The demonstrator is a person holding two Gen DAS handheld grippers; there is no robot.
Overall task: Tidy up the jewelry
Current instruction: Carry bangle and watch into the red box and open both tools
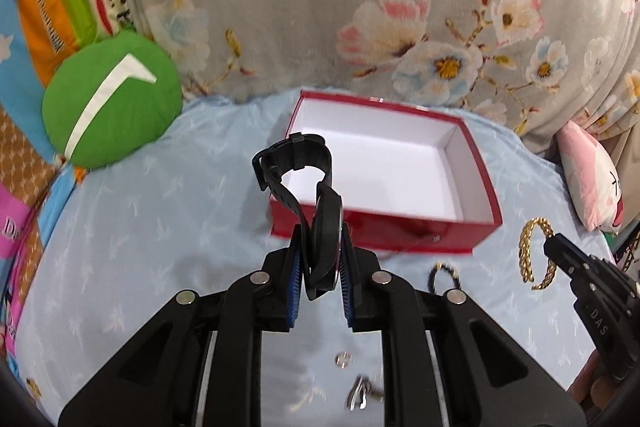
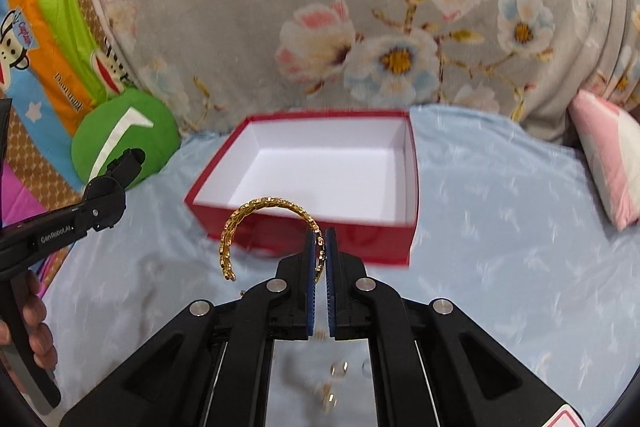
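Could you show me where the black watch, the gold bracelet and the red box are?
Black rubber-strap watch (image 1: pixel 325 227), left wrist view, on its case.
Gold woven bracelet (image 2: pixel 256 205), right wrist view, top of arc.
Red cardboard box (image 2: pixel 360 245), right wrist view, near wall.

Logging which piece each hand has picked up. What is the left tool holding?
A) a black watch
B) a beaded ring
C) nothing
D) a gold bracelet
A: the left tool is clamped on the black watch, its strap looping up in front of the red box; the gold bracelet is in the right tool.
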